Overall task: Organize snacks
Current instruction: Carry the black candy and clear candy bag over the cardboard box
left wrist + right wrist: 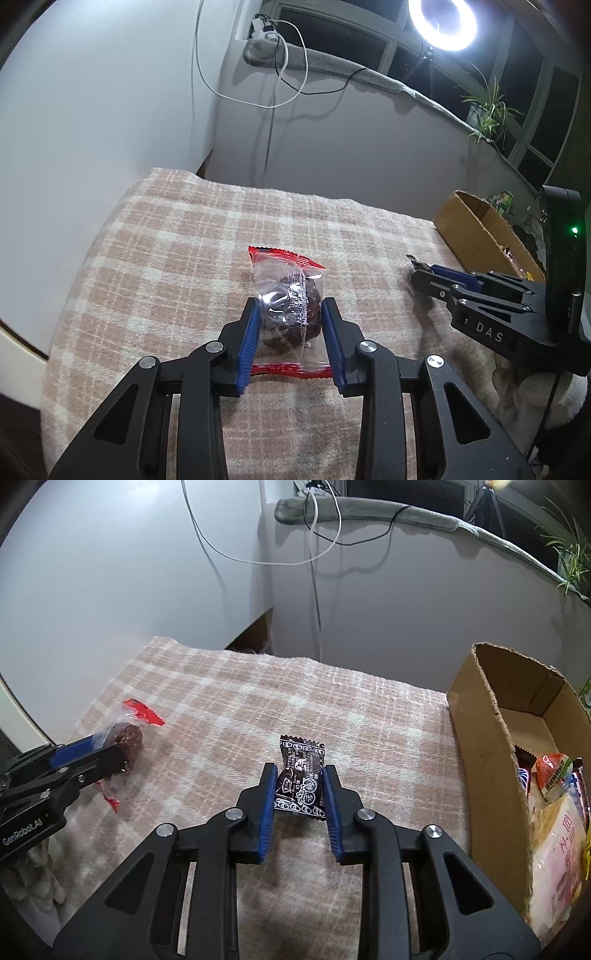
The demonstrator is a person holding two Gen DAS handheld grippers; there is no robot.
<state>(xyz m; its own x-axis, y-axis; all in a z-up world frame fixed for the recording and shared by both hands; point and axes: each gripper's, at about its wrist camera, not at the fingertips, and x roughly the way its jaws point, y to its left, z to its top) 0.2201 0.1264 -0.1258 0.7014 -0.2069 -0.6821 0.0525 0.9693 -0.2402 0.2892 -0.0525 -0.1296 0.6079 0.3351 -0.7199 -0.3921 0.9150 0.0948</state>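
Left gripper [290, 314] jaws clamp the clear-wrapped cake [290, 306]; right gripper [299, 786] jaws clamp the black candy packet [301, 779], frame centre.

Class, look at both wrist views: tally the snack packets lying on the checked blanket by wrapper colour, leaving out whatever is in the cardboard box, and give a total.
Clear wrapper with red ends: 1, between the left gripper pads.
Black wrapper with white print: 1, between the right gripper pads.
Total on the blanket: 2
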